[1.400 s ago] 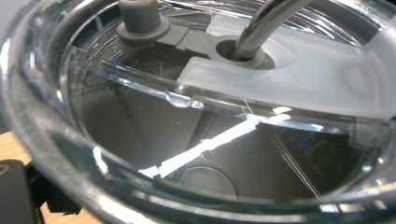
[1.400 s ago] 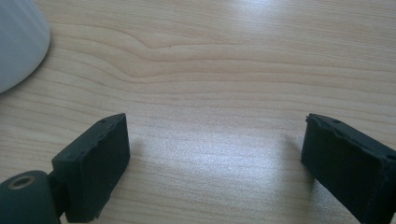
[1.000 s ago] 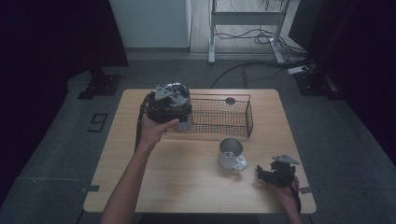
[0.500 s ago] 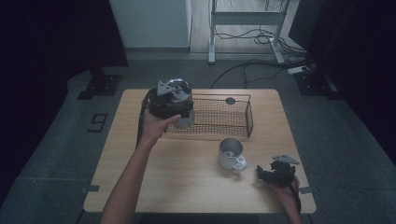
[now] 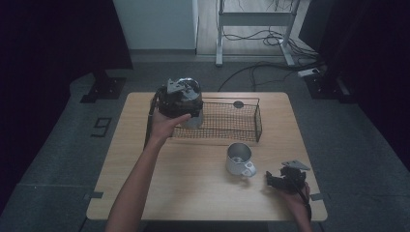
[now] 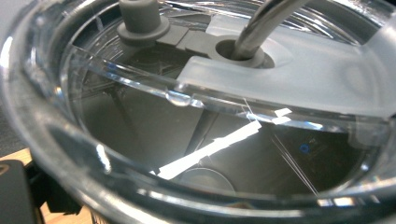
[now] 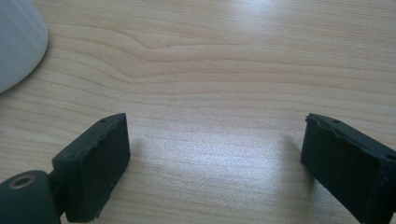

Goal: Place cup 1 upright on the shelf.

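A clear-lidded tumbler (image 6: 140,140) with a metal straw (image 6: 261,23) stands very close in the left gripper view, between the jaws; one black jaw shows at the bottom left against its wall. In the high view my left gripper (image 5: 186,110) holds this pale tumbler (image 5: 194,119) over the left end of the black wire basket (image 5: 241,133). A light mug (image 5: 238,158) stands on the table in front of the basket, handle toward the front. My right gripper (image 5: 278,181) rests open near the front right corner, right of the mug (image 7: 14,42), with bare wood between its jaws (image 7: 212,158).
A small dark round object (image 5: 238,104) sits at the basket's far rim. The wooden table (image 5: 193,193) has free room at its front left and middle. Beyond the table are a dark floor, stands and cables.
My left gripper and the tumbler have shifted slightly up and to the right at the basket's left end. The right gripper and the mug have stayed put.
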### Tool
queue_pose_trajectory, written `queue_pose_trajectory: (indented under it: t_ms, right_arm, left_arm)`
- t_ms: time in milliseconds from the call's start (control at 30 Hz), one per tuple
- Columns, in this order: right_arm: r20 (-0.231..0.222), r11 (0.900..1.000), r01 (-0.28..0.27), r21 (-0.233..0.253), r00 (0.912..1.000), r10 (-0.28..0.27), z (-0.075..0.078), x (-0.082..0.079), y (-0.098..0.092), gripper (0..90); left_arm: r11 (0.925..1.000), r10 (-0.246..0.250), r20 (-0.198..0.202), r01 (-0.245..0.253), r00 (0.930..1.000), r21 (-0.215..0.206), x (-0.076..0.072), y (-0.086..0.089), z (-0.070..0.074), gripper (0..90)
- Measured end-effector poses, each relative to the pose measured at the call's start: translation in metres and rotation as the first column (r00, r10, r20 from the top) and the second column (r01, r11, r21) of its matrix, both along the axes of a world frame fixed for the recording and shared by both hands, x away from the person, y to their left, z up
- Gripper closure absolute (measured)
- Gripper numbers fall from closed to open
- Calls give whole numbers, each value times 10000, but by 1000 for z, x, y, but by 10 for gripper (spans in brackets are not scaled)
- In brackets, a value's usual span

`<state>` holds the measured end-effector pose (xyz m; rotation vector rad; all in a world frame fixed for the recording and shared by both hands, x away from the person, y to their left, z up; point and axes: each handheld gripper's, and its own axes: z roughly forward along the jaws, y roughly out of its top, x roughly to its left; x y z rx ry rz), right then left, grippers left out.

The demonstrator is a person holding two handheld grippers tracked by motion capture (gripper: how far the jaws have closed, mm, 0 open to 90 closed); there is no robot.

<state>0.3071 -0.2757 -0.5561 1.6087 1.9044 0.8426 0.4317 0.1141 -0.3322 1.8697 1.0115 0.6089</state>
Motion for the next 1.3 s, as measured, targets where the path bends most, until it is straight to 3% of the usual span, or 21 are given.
queue_pose_trajectory:
  t_ms: [700, 867, 1000, 1300]
  right_arm:
    - [2, 10000, 0, -8, 10000, 0, 0, 0, 0, 79]
    - [-4, 10000, 7, -2, 10000, -7, 0, 0, 0, 79]
    - [-6, 10000, -2, -5, 10000, 2, 0, 0, 0, 79]
    - [-3, 10000, -2, -1, 10000, 2, 0, 0, 0, 80]
  left_arm:
    - [10000, -5, -350, 8, 9994, 82, 32, -9, -13, 41]
    - [9999, 78, -363, -73, 9993, 132, 38, -10, -16, 41]
    - [9990, 207, -347, -193, 9992, 400, 41, -11, -19, 41]
    - [9990, 292, -465, -275, 9985, 357, 51, -11, -26, 41]
